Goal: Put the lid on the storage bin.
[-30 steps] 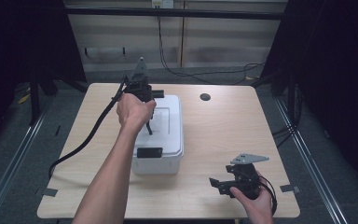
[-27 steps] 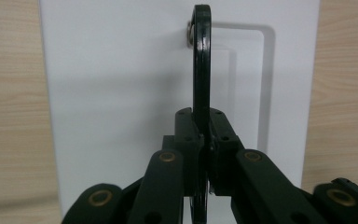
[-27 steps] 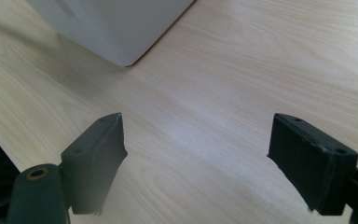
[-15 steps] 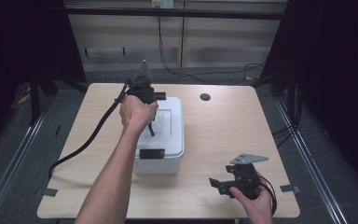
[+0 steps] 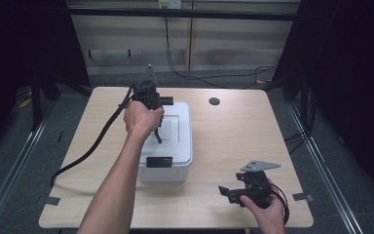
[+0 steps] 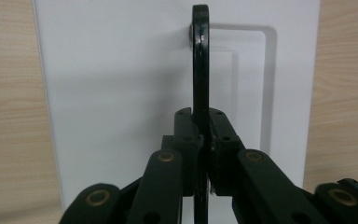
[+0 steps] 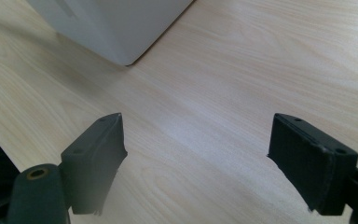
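A white lidded box stands in the middle of the wooden table. Its thin black handle stands upright over the lid. My left gripper points down at the lid and is shut on this handle; in the high view the left gripper hangs under the hand above the box. Near the table's front right, my right gripper sits low, held by the other hand. Its jaws stand wide apart with bare wood between them, as the right gripper shows in its own view.
A black latch is on the box's front wall. The left gripper's thick cable trails over the table's left edge. A round hole is at the back of the table. A box corner lies ahead of the right gripper.
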### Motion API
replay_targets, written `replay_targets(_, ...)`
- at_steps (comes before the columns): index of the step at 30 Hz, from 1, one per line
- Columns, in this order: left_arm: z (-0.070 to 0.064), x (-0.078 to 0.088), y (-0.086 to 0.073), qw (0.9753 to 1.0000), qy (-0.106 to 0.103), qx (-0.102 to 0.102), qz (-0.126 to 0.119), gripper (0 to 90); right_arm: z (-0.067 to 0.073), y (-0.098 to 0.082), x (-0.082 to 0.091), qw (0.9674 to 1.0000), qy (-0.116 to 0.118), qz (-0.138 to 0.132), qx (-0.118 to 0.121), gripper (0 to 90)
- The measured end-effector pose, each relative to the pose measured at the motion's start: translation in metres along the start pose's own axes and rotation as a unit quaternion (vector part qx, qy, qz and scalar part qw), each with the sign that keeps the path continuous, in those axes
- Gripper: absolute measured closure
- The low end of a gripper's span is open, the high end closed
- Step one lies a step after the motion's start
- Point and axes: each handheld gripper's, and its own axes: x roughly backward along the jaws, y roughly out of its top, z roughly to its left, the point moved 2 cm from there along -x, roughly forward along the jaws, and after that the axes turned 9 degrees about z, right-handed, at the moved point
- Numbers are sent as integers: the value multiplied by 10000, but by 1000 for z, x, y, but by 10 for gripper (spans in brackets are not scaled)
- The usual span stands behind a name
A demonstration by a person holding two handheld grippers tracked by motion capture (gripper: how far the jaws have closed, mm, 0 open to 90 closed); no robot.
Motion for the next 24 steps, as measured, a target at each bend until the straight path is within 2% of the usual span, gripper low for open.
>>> replay_targets(2, 2, 0, 1, 9999, -76, -114, 29, 831, 0, 0, 0, 10000, 0, 4, 16, 177)
replay_targets(4, 3, 0, 2, 9998, -58, -206, 0, 820, 0, 0, 0, 10000, 3, -3, 4, 177)
replay_targets(7, 5, 3, 3, 9996, -86, -264, -49, 796, 0, 0, 0, 10000, 3, 9, -9, 177)
replay_targets(9, 5, 4, 4, 9993, -64, -370, -3, 749, 0, 0, 0, 10000, 6, 12, -8, 177)
replay_targets(12, 5, 5, 4, 9978, -39, -666, 33, 672, 0, 0, 0, 10000, 5, 21, -18, 177)
replay_targets(14, 8, 6, 4, 9979, 50, -647, -28, 644, 0, 0, -1, 10000, 8, 11, -2, 176)
replay_targets(19, 12, 9, 6, 9950, 148, -984, 28, 500, 0, 0, -1, 10000, 11, 13, -11, 177)
replay_targets(23, 14, 13, 6, 9926, 9, -1217, 8, 388, 0, 1, -1, 10000, 7, 14, -21, 177)
replay_targets(24, 14, 13, 5, 9913, -21, -1314, -31, 368, 0, 0, -1, 10000, 7, 13, -18, 176)
